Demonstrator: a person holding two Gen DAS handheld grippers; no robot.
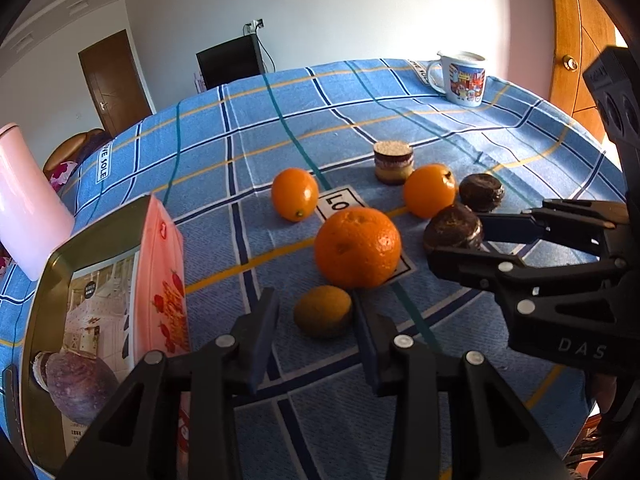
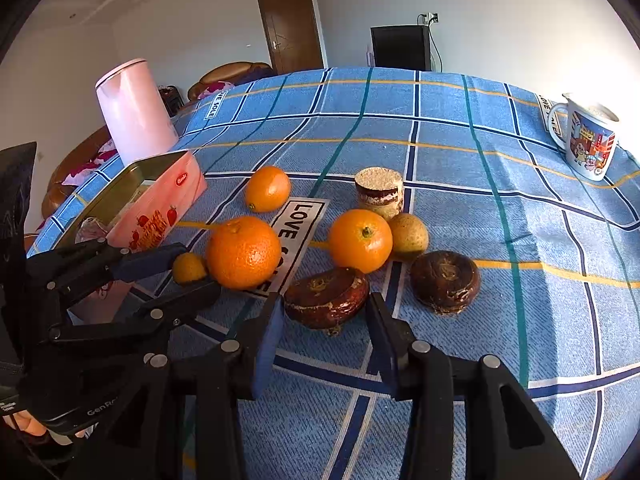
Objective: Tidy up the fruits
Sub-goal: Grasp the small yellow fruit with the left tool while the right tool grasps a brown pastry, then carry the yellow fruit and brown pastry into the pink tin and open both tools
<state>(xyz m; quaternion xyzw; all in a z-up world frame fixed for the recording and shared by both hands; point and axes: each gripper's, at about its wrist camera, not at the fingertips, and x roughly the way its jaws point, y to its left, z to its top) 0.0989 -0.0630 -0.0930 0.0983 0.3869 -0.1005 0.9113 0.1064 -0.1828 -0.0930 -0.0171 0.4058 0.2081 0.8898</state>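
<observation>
My left gripper [image 1: 316, 300] brackets a small yellow-brown fruit [image 1: 323, 311] lying on the blue checked cloth [image 1: 280, 128]. Its right pad touches the fruit, and a narrow gap shows at the left pad. My right gripper [image 2: 326, 308] is shut on a dark brown, flat round bulb [image 2: 326, 300] that rests on the cloth. A large orange [image 1: 357, 247] sits just beyond the small fruit. Two smaller oranges [image 2: 268, 189] [image 2: 360, 240], a yellow-green fruit [image 2: 409, 236] and a second dark bulb [image 2: 445, 282] lie nearby.
An open pink tin [image 1: 160, 288] stands at the left with a dark purple lump [image 1: 80, 384] inside. Behind it is a pink kettle [image 2: 134, 112]. A small layered cake [image 2: 379, 194] sits mid-table and a printed mug [image 2: 588, 140] at the far right edge.
</observation>
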